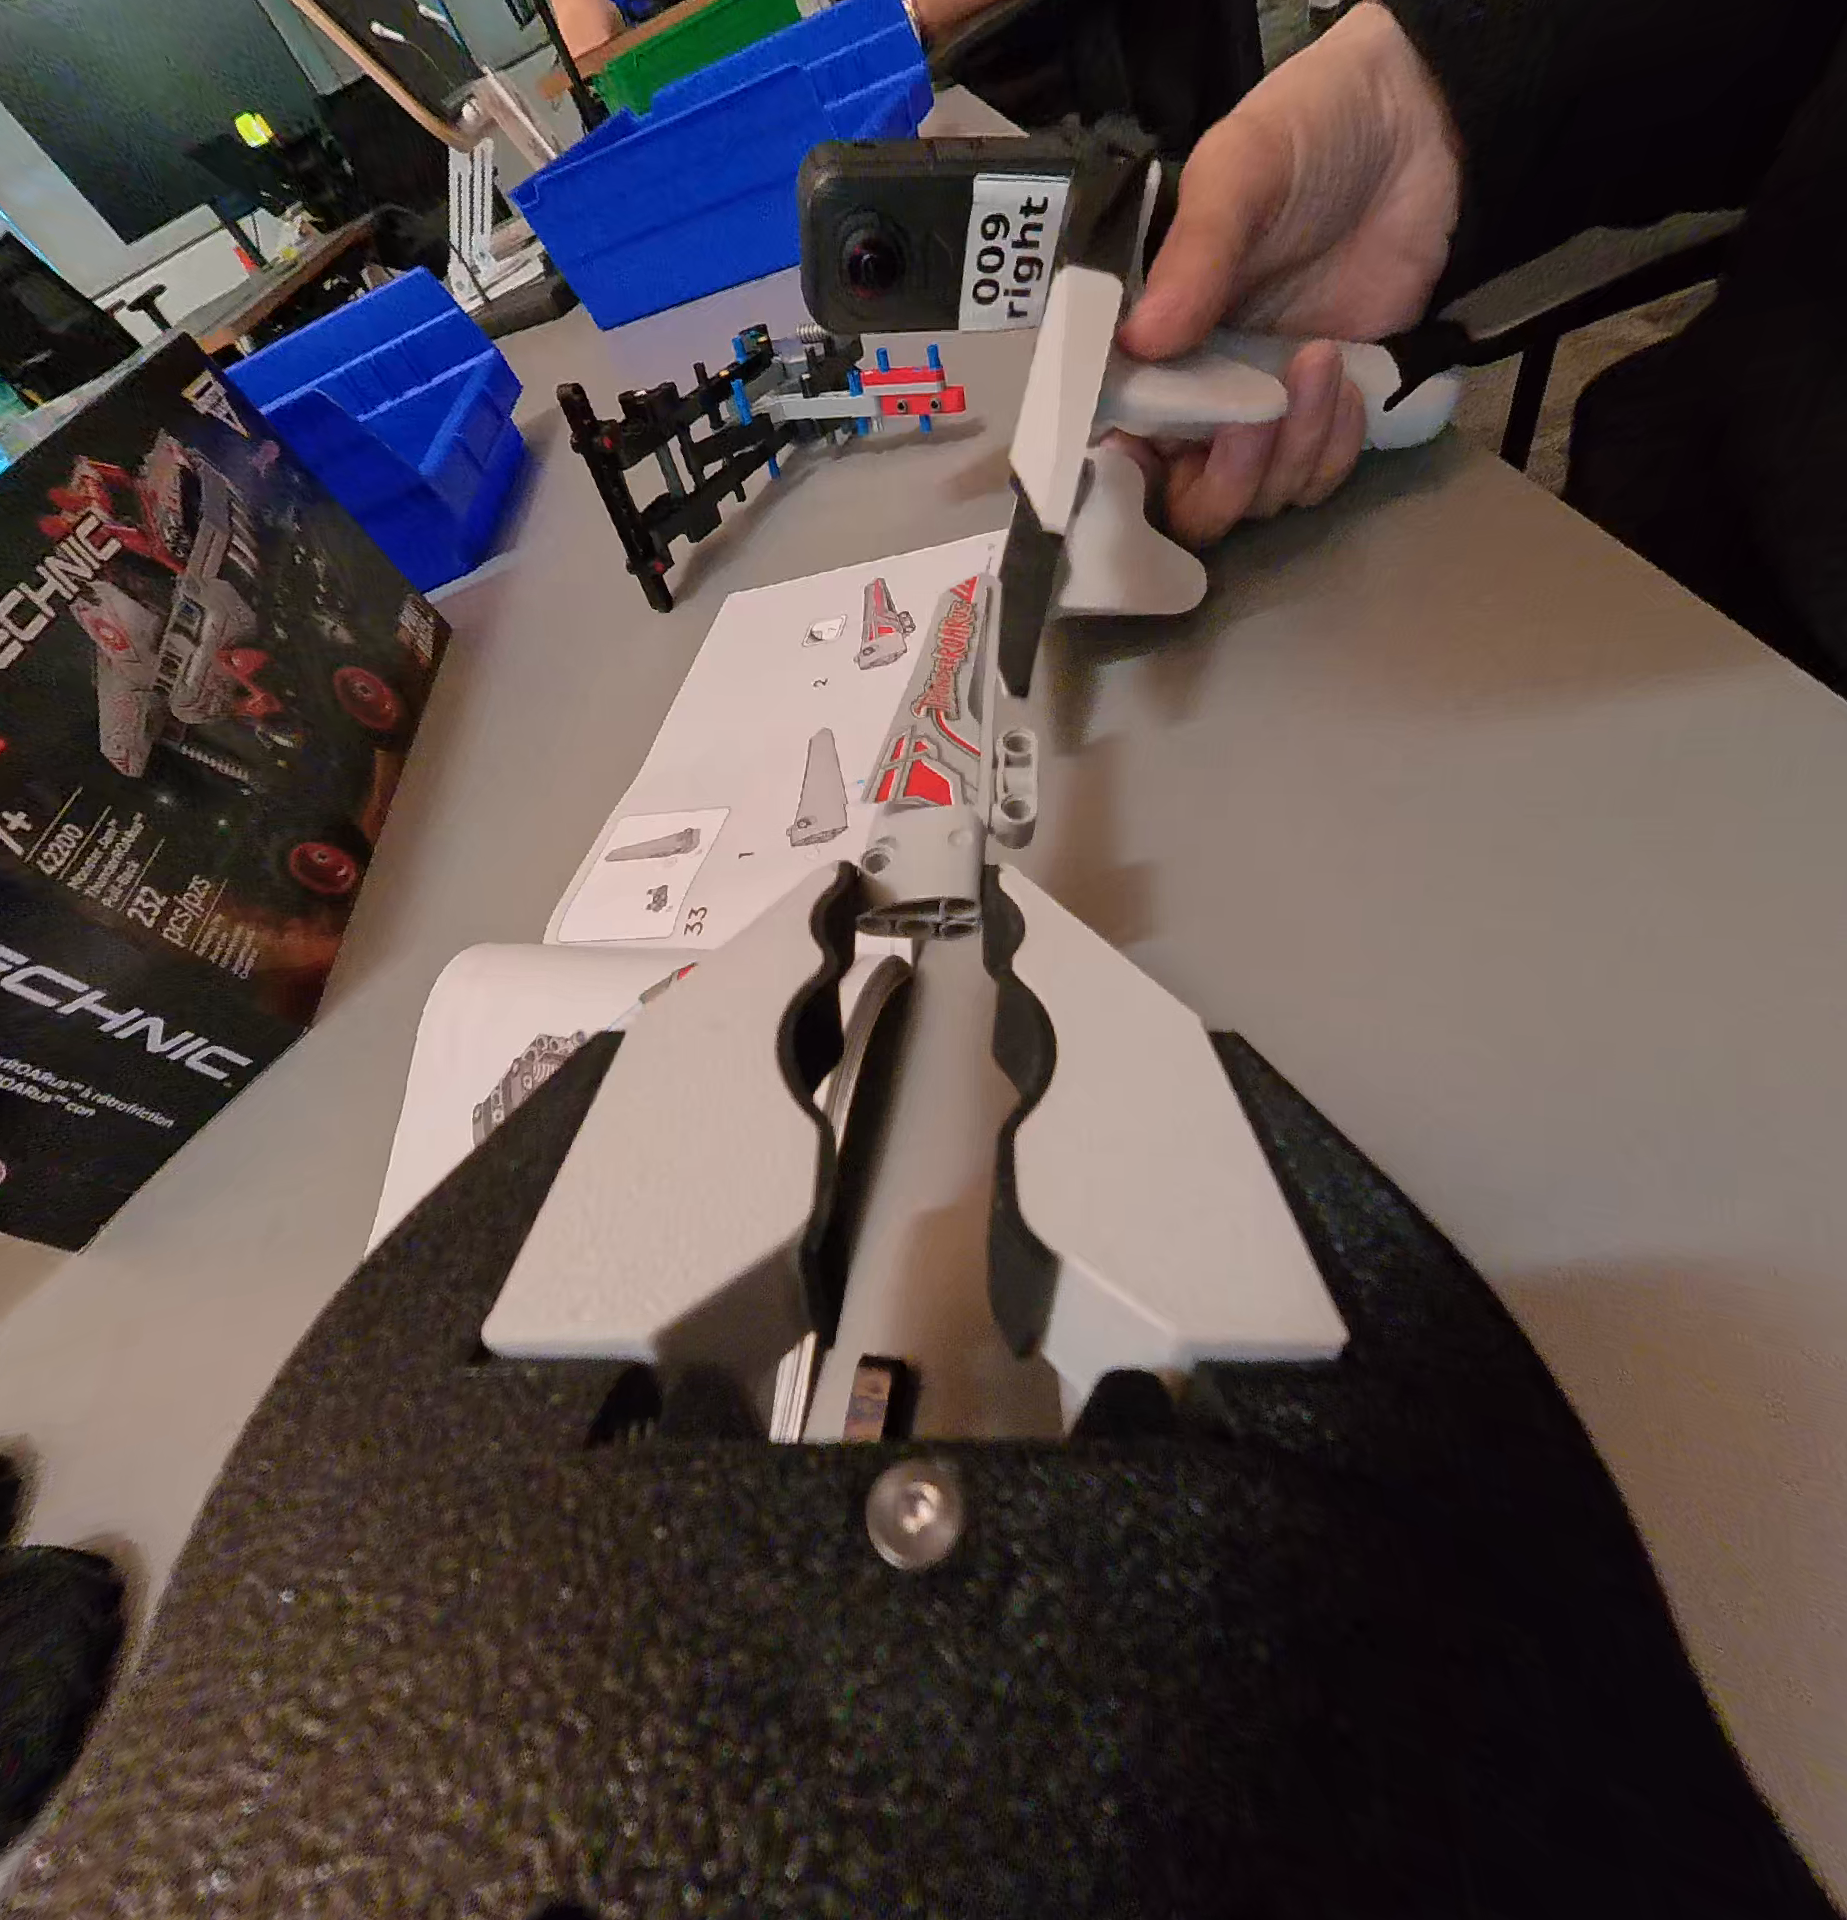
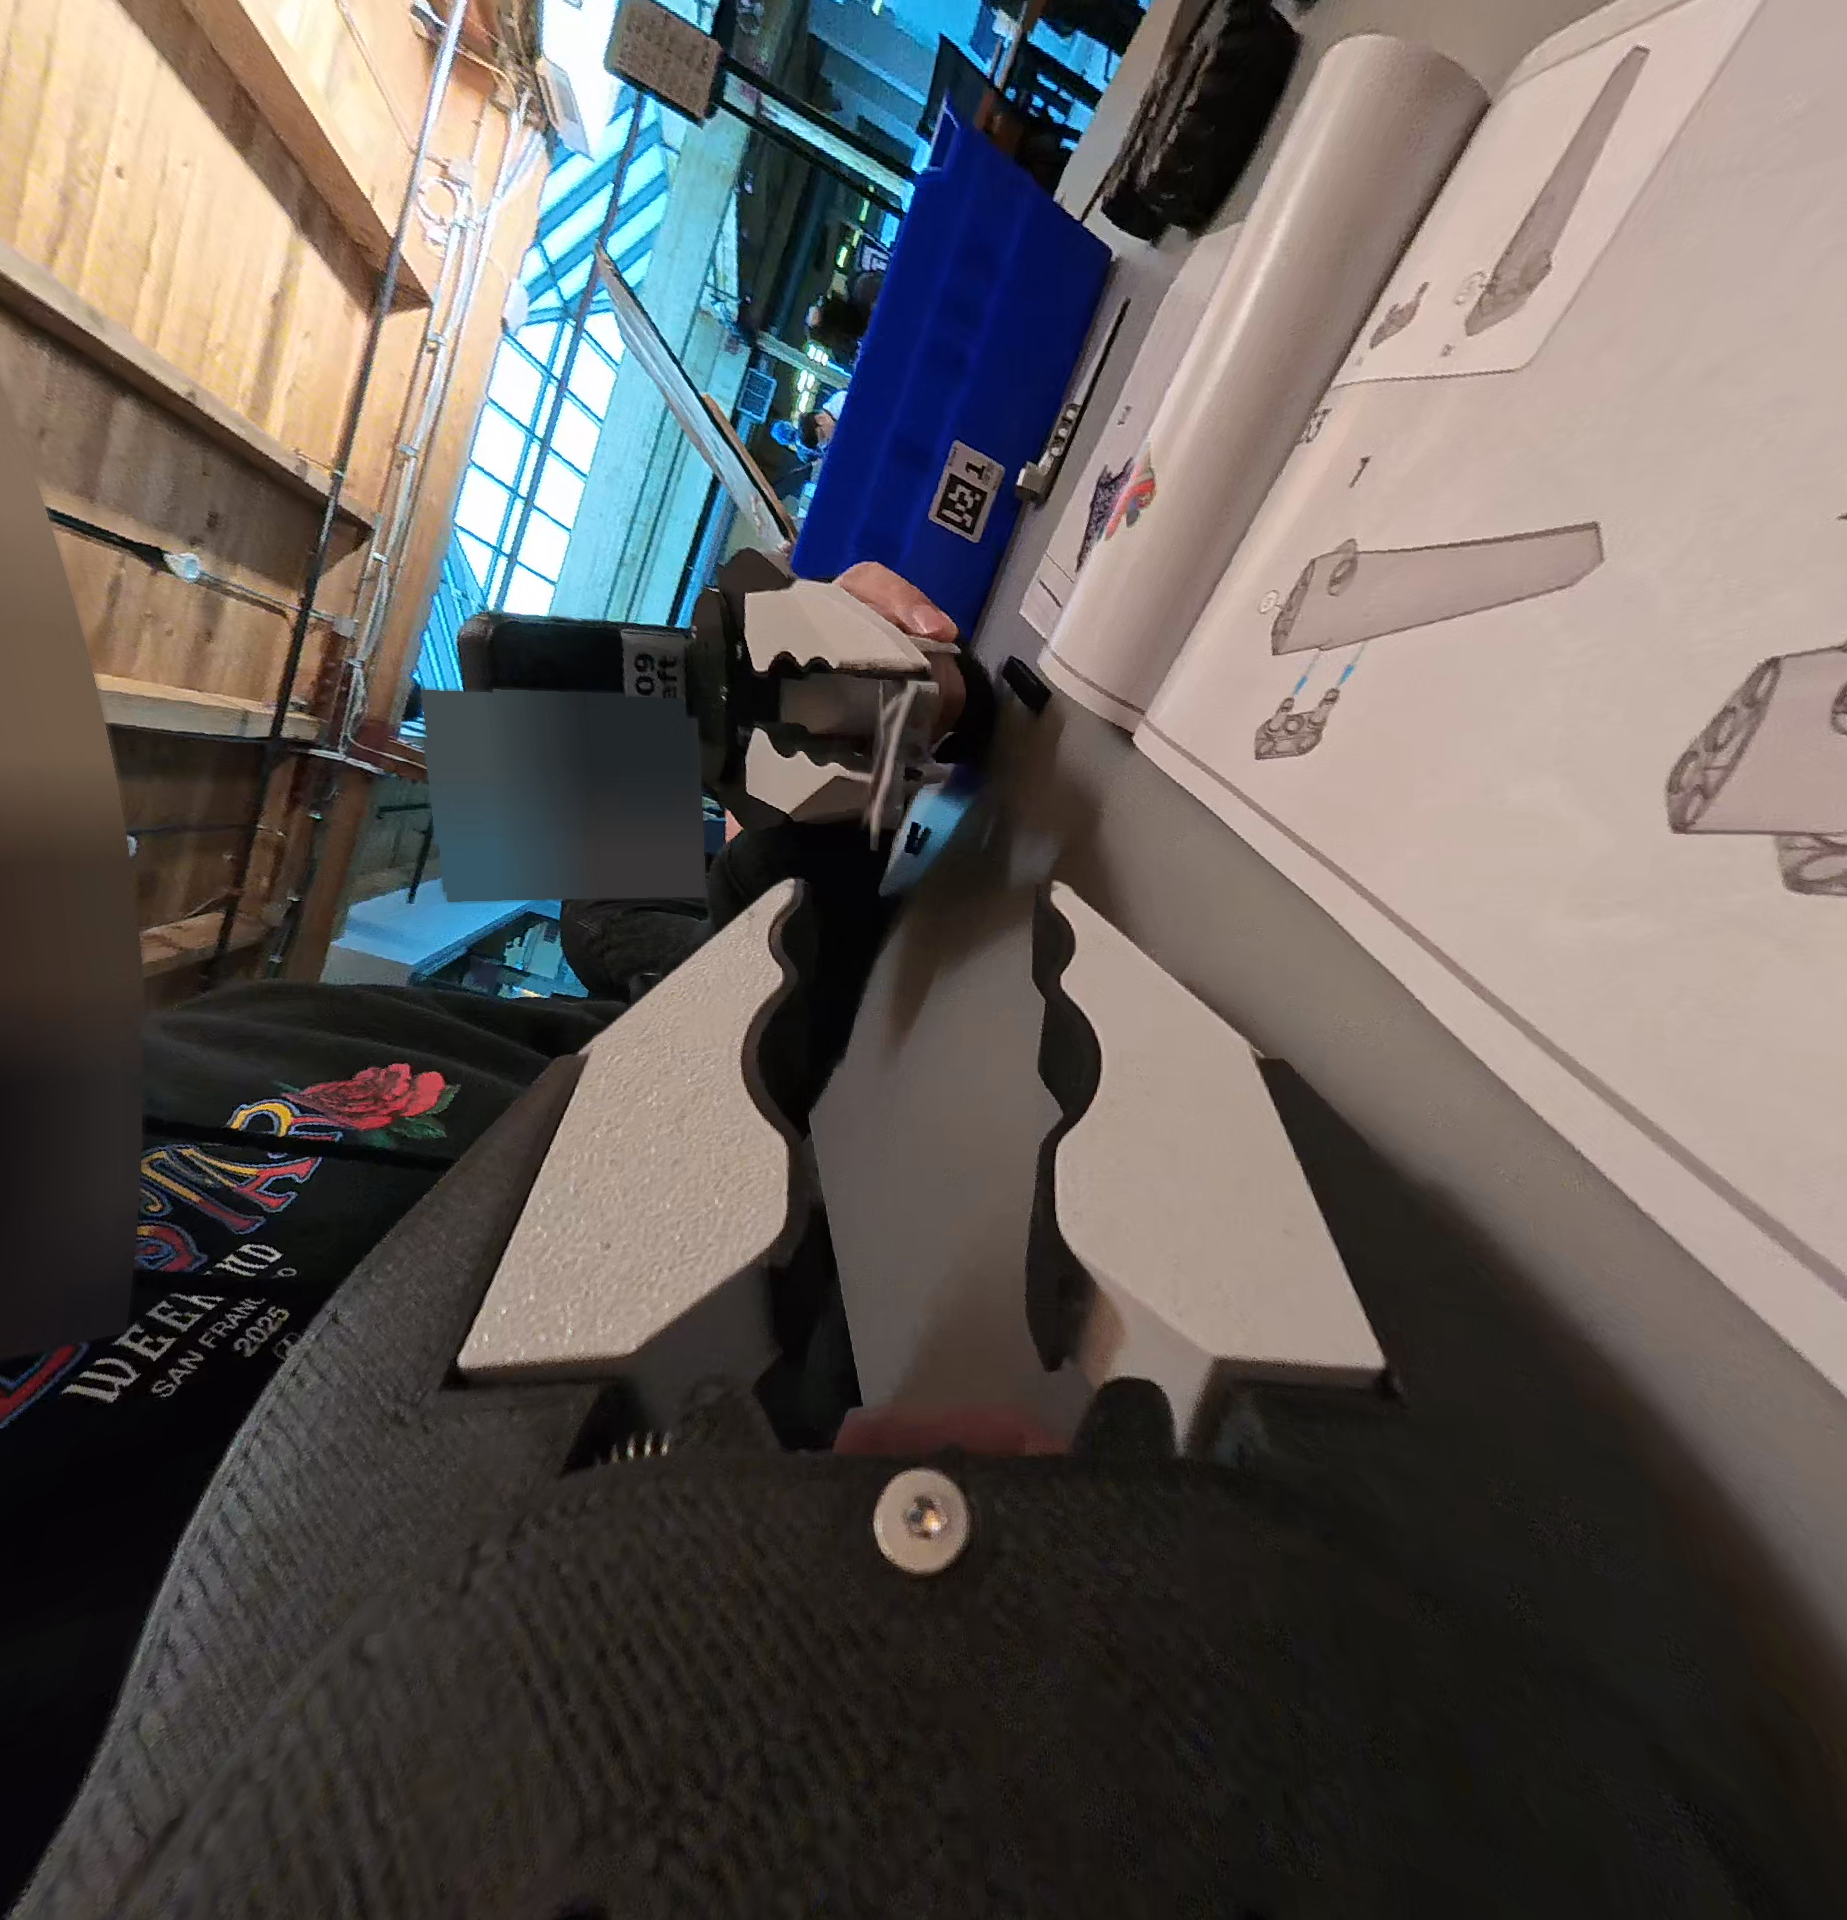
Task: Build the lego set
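A long grey panel [image 1: 934, 675] with a red and grey sticker is held in the air between both grippers, above the open instruction booklet [image 1: 753, 717]. My left gripper [image 1: 919, 894] is shut on the panel's near end. My right gripper [image 1: 1049, 649], held by a hand, grips its far end. A small grey connector [image 1: 1014, 779] sits on the panel's right side. In the right wrist view the panel [image 2: 929, 1143] runs edge-on between the fingers of my right gripper [image 2: 919, 914] towards my left gripper [image 2: 893, 727].
A partly built black frame [image 1: 690, 468] with red and blue pieces stands behind the booklet. The set's box [image 1: 171, 779] stands at the left, with blue bins [image 1: 399, 416] behind it. Black tyres [image 1: 15, 1662] lie at the lower left. The booklet [image 2: 1521, 727] and a blue bin [image 2: 950, 364] show in the right wrist view. My hands' fingertips stand some 8 cm from each other.
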### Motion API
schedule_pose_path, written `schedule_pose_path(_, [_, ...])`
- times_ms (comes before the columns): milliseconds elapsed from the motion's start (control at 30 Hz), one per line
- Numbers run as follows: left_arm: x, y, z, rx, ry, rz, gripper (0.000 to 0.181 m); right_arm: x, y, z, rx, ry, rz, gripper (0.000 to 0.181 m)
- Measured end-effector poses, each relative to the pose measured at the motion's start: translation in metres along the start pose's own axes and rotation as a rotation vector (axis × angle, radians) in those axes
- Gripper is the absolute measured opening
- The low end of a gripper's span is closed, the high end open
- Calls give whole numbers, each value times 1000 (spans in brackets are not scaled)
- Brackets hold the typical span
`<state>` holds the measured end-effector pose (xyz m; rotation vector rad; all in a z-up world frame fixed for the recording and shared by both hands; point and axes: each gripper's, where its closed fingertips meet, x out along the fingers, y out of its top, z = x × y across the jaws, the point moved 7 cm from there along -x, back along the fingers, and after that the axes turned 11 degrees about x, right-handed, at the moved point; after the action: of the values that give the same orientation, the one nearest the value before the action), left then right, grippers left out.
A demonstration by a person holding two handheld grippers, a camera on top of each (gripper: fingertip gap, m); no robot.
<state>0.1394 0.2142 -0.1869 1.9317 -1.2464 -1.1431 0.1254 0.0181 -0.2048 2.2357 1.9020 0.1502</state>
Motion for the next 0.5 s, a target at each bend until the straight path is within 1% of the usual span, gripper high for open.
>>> schedule_pose_path(33, [0,0,0,4,2,-3,21,0,0,0,-3,5,3,39])
schedule_pose_path(133, [1,0,2,33,12,-9,21,2,1,-2,-6,21,22,35])
schedule_pose_path(233, [3,1,3,105,49,-12,21,4,2,-2,3,36,33,30])
schedule_pose_path(333, [5,6,5,271,130,-24,21,6,2,-3,4,41,31,29])
schedule_pose_path(400, [8,10,7,390,165,-75,21,6,2,-5,-10,60,28,23])
schedule_pose_path(500, [13,13,10,479,189,-109,21,4,2,-7,-18,81,40,18])
